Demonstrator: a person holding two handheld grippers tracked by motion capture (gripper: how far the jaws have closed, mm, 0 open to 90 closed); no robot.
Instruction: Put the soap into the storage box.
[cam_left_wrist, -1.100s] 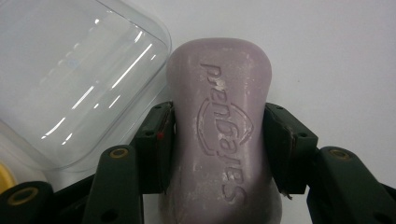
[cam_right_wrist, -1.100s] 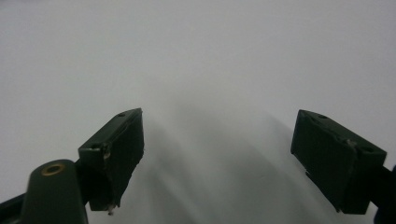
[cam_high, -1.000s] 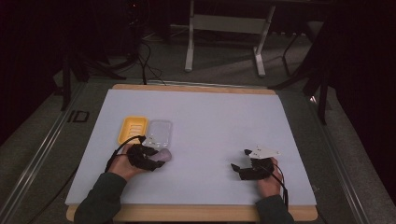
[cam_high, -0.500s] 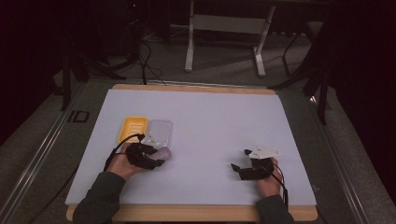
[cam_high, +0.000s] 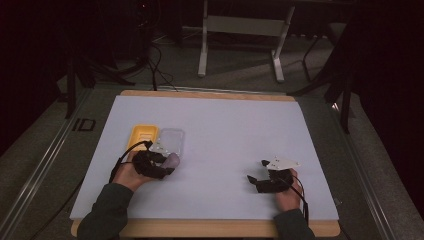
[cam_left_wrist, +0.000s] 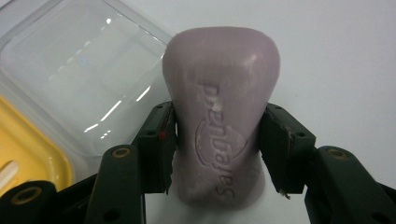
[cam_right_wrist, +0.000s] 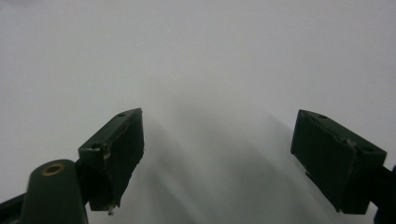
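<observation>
Two tools sit on the white table (cam_high: 225, 130) in the high view, left tool (cam_high: 167, 165) beside the yellow soap dish (cam_high: 142, 135); the left gripper view shows its jaws pinching a lilac Safeguard soap bar (cam_left_wrist: 222, 93) at its waist, probably stiff, slick and dentable; the right gripper view shows the right tool (cam_right_wrist: 217, 158) wide and empty.

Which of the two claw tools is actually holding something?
The left gripper: its jaws clamp a lilac soap bar beside the clear lid. The right gripper is open over bare white table.
</observation>
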